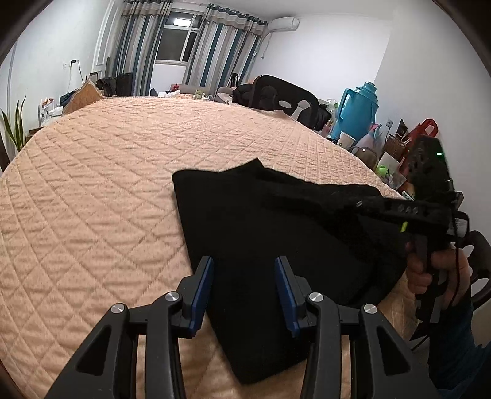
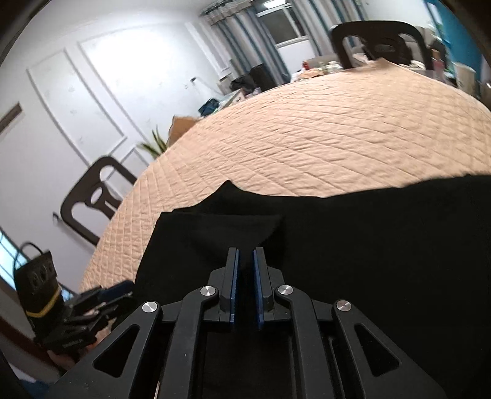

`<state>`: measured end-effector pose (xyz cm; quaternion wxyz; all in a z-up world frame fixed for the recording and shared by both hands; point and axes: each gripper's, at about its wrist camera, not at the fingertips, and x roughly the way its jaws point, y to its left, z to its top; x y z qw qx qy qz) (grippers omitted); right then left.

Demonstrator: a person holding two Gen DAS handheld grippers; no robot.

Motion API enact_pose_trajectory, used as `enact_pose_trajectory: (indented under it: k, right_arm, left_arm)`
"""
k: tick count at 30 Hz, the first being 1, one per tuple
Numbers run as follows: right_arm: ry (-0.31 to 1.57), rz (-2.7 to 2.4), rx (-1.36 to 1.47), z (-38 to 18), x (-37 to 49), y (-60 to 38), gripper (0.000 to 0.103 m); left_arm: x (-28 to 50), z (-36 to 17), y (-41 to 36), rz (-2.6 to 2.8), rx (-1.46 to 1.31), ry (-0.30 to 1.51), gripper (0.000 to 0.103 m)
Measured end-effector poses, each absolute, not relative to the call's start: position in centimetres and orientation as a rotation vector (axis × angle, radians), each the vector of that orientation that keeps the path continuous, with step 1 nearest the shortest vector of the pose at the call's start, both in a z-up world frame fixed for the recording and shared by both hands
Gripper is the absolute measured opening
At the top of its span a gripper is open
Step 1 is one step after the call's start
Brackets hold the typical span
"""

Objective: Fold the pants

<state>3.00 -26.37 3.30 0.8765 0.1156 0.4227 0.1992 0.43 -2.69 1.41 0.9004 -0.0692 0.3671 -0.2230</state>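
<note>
the left hand-held gripper (image 1: 244, 277) hovers with jaws apart over the near end of the folded black pants (image 1: 276, 245), holding nothing. the right hand-held gripper (image 2: 245, 264) stands slightly parted above them. the pants lie on the quilted table (image 1: 92, 199), long axis running away from the near edge.

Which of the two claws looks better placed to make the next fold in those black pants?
Probably the right claw: its narrow gap sits right over a raised fold of the black pants. The left claw stands open above the near edge.

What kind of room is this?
Probably a lived-in home room: striped curtains at a window, a wall air conditioner, and a quilted peach cover with black pants on it.
</note>
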Motion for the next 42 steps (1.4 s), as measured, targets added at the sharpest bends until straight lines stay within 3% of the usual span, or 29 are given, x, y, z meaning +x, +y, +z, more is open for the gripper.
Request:
enact_pose_trajectory:
  k: [7, 11, 14, 17, 42]
  right_arm:
    - [0.916, 0.232, 0.175, 3.4, 6.4, -27.2, 0.009]
    - [0.836, 0.245, 0.176, 5.0, 4.6, -27.6, 0.009]
    - [0.846, 0.331, 0.112, 4.6, 3.0, -26.2, 0.015]
    - [0.91, 0.338, 0.076, 2.2, 2.5, -25.9, 0.016]
    - [0.746, 0.34, 0.016, 2.1, -5.1, -26.7, 0.018]
  left_arm:
    - [4.0, 2.2, -3.5, -0.396, -0.102, 0.767, 0.044]
    - [4.2, 2.1, -4.0, -0.413, -0.097, 0.772, 0.044]
    - [3.9, 1.3, -4.5, -0.422, -0.082, 0.799, 0.044]
    - [3.0, 1.1, -4.8, -0.409, -0.039, 0.796, 0.044]
    - [-0.6, 0.7, -5.5, -0.34, 0.073, 0.734, 0.05]
